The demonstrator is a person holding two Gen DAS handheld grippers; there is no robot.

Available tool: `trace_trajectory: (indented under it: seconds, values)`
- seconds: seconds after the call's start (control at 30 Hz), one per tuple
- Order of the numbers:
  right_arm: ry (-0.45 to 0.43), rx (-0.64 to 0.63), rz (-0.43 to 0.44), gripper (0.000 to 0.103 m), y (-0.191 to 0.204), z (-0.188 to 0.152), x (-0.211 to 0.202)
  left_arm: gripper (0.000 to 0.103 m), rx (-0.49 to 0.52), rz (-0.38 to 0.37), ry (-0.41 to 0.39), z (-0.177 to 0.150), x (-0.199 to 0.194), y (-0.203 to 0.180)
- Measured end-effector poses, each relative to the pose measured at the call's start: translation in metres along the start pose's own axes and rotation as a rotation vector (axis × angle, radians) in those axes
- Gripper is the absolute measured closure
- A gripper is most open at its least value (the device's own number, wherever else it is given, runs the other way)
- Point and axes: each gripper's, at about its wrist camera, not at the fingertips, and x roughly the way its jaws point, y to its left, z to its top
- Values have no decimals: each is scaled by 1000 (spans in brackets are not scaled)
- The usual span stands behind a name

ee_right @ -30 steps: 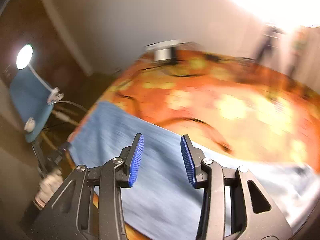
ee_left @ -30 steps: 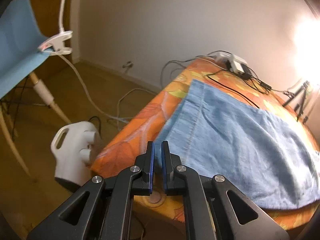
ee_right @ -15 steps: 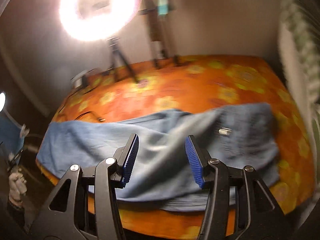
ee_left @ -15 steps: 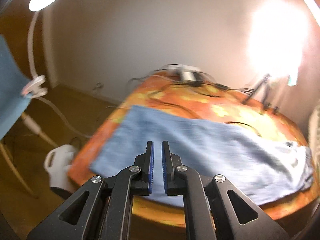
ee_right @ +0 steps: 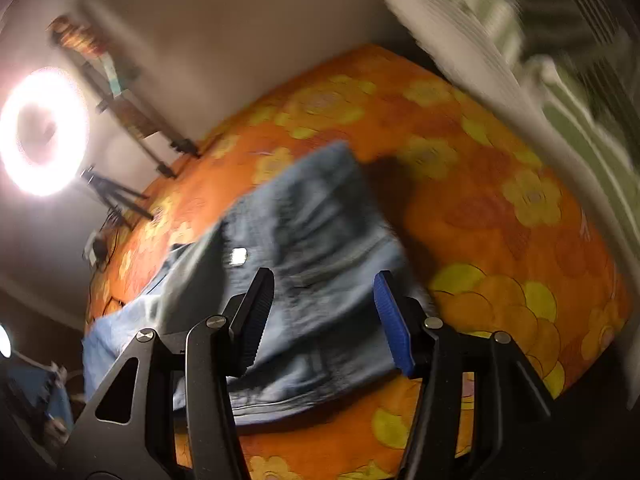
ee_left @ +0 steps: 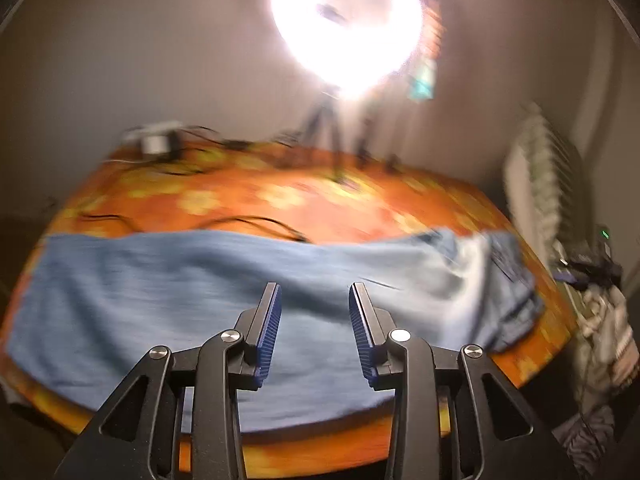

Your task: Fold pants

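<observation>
Nearest in the left wrist view, the left gripper [ee_left: 314, 330] is seen with its jaws parted and opening; nothing is pinched between the blue pads [ee_left: 269, 330], and the denim lies below and beyond them. In the right wrist view, the right gripper [ee_right: 322, 320] is likewise spread, wider than the left, and opening, with no cloth caught between its fingers.

Just beyond both tools, the pants [ee_left: 180, 300] are laid lengthwise along the near side of the table [ee_left: 320, 204], which is covered with an orange flowered cloth. The legs are spread flat toward the left of the left view. The waist end [ee_right: 320, 240] is bunched and rumpled near the right edge, and a metal button [ee_right: 239, 257] is visible there.

The step in hand is judged to be the approach for a grasp. For a clean fold, the near edge of the denim should be taken at two well-separated points. The rumpled waist is best flattened before the layers are pinched. Both layers should be caught fully between the pads.

Farther back, black cables [ee_left: 256, 222] are lying on the cloth touching the far edge of the pants; they should not be caught up in the fold. A tripod [ee_left: 328, 136] and a ring light [ee_left: 346, 20] stand at the far side.
</observation>
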Motion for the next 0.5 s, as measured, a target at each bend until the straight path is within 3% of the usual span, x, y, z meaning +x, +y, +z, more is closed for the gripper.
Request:
trace_trajectory:
  seconds: [0.27,0.37,0.5]
  values:
    - [79,98,39,48,-23,4,36,69,141,-165,168,-26,70,-94]
    - [110,126,63,48,-22,4,54,69,209,-187,219,-38,88,-121]
    - [110,114,31,48,-14,5,65,69,282,-216,259,-47,107,-148]
